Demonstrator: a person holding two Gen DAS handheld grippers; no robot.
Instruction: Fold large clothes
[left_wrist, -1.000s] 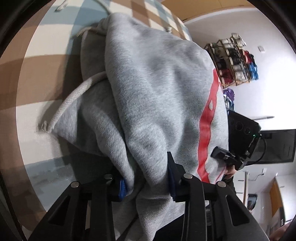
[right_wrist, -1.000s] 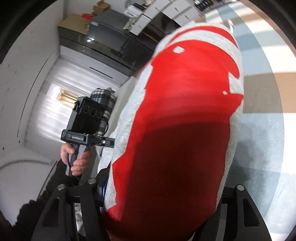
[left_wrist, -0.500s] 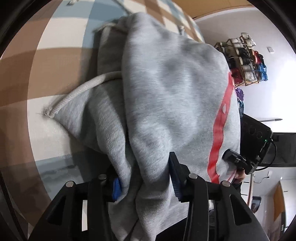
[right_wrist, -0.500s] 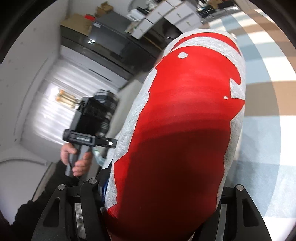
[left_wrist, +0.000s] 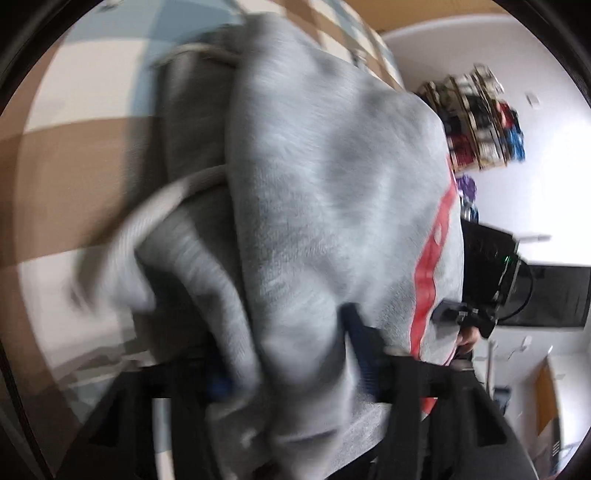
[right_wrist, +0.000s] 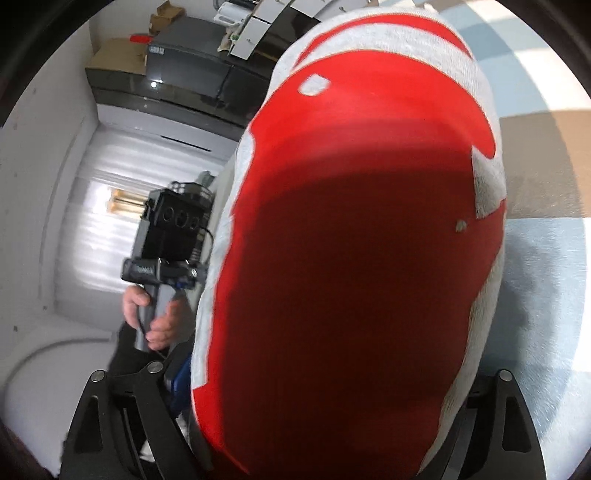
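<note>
Blue-padded fingers (left_wrist: 354, 332) of the left gripper (left_wrist: 291, 362) stand on either side of a thick bunch of the grey sweatshirt (left_wrist: 325, 192), at about six o'clock in the left wrist view; its jaws are closing on the cloth, though blur makes it hard to tell how firmly the pads press. From there the sweatshirt rises toward twelve o'clock and fills the middle of the view. A pale drawstring cord (left_wrist: 159, 206) curves out from its folds toward nine o'clock. A red stripe (left_wrist: 436, 251) runs down the cloth's edge at about three o'clock. Behind the sweatshirt lies a checked surface (left_wrist: 55, 177) of brown, white and pale blue squares.

In the right wrist view the right gripper (right_wrist: 314, 406) sits at six o'clock with its black arms spread wide and its jaws opening. The sweatshirt's large red print (right_wrist: 351, 258) bulges between them and covers most of the picture. At about nine o'clock a person's hand (right_wrist: 147, 314) holds the handle of the other gripper. A dark cabinet (right_wrist: 177, 81) stands at about eleven o'clock.
</note>
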